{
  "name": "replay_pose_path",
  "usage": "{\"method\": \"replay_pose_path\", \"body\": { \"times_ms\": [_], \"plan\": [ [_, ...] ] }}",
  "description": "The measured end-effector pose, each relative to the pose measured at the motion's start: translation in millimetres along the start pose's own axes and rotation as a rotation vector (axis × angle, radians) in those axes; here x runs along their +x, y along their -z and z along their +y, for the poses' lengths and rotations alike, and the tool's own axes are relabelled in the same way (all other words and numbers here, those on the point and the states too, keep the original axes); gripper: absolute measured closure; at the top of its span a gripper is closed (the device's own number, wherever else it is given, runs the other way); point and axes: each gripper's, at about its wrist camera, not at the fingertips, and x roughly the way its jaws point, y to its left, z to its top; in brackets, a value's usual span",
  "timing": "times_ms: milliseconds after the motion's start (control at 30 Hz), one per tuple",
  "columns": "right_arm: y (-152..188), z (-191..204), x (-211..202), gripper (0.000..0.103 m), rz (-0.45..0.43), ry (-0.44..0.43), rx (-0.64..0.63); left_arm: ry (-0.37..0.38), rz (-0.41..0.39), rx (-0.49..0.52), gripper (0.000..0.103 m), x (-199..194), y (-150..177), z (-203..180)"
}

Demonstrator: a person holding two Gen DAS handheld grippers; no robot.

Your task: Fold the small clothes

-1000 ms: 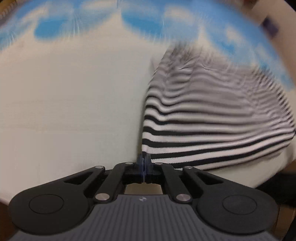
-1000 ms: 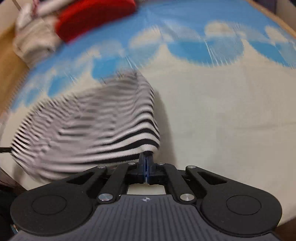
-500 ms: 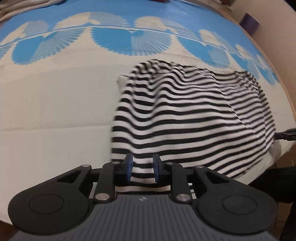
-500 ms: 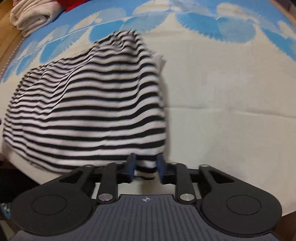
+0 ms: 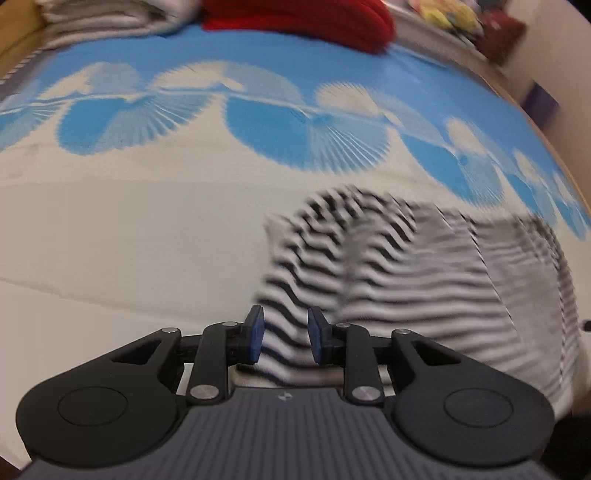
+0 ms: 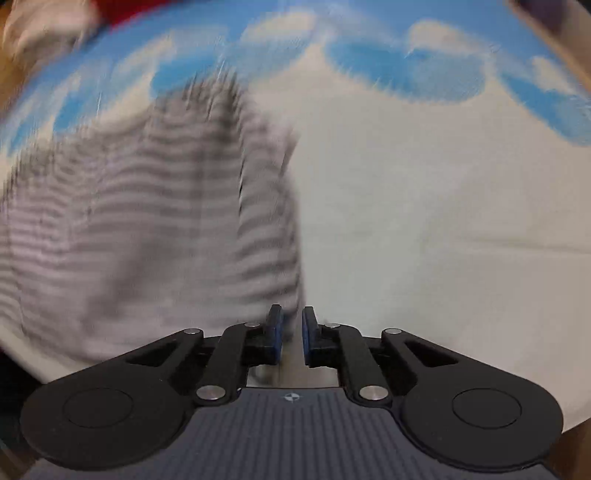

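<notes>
A black-and-white striped garment [image 5: 406, 280] lies spread on the cream and blue patterned cloth [image 5: 129, 229]. In the left wrist view my left gripper [image 5: 284, 338] is open, its blue pads astride the garment's near left corner without holding it. In the right wrist view the garment [image 6: 147, 229] is blurred and fills the left half. My right gripper [image 6: 291, 332] is open with a narrow gap, at the garment's near right edge, holding nothing.
A red folded item [image 5: 295, 18] and a pale folded towel [image 5: 103, 18] lie at the far edge of the cloth. Yellow and dark objects [image 5: 461, 18] sit at the far right. The cloth's near edge drops off just under both grippers.
Both grippers were shut on the garment's near corners, then opened and let it go. Both have since pulled back and tilted up; the garment lies flat.
</notes>
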Motion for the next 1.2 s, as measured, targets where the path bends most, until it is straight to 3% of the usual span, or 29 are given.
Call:
{"method": "replay_pose_path", "body": {
  "times_ms": [67, 167, 300, 500, 633, 700, 733, 800, 833, 900, 967, 1000, 1100, 1167, 1200],
  "plan": [
    [-9, -4, -6, 0.082, -0.080, -0.014, 0.054, -0.012, -0.030, -0.020, 0.069, 6, -7, -1],
    [-21, 2, -7, 0.063, -0.164, 0.002, 0.066, -0.012, -0.058, -0.038, 0.061, 17, -17, -5],
    [-40, 11, 6, 0.058, -0.203, 0.003, 0.087, -0.022, -0.060, -0.046, 0.060, 33, -30, -12],
    [-60, 26, 40, 0.057, -0.194, 0.054, 0.091, -0.039, -0.066, -0.042, 0.060, 50, -43, -17],
    [-73, 33, 48, 0.058, -0.261, 0.049, 0.085, -0.051, -0.057, -0.032, 0.061, 59, -48, -18],
    [-78, 34, 55, 0.069, -0.258, 0.039, 0.078, -0.054, -0.047, -0.031, 0.063, 64, -50, -16],
    [-80, 34, 59, 0.087, -0.246, 0.033, 0.075, -0.050, -0.038, -0.034, 0.071, 66, -51, -16],
    [-84, 35, 64, 0.098, -0.247, 0.013, 0.072, -0.032, -0.025, -0.034, 0.096, 70, -53, -14],
    [-86, 36, 64, 0.101, -0.259, 0.009, 0.068, -0.028, -0.037, -0.026, 0.102, 69, -54, -15],
    [-89, 37, 61, 0.102, -0.298, 0.023, 0.061, -0.120, -0.176, -0.003, 0.102, 53, -58, -19],
    [-91, 37, 52, 0.102, -0.374, 0.020, 0.079, -0.099, -0.260, -0.046, 0.102, 40, -61, -16],
    [-92, 36, 46, 0.102, -0.416, 0.016, 0.085, -0.086, -0.248, -0.058, 0.102, 41, -62, -15],
    [-95, 38, 46, 0.099, -0.420, 0.053, 0.073, -0.054, -0.109, -0.064, 0.096, 54, -62, -13],
    [-96, 37, 57, 0.093, -0.331, 0.065, 0.076, -0.064, -0.103, -0.063, 0.074, 48, -61, -11],
    [-96, 37, 59, 0.085, -0.308, 0.070, 0.073, -0.057, -0.116, -0.065, 0.071, 42, -60, -9]
  ]
}}
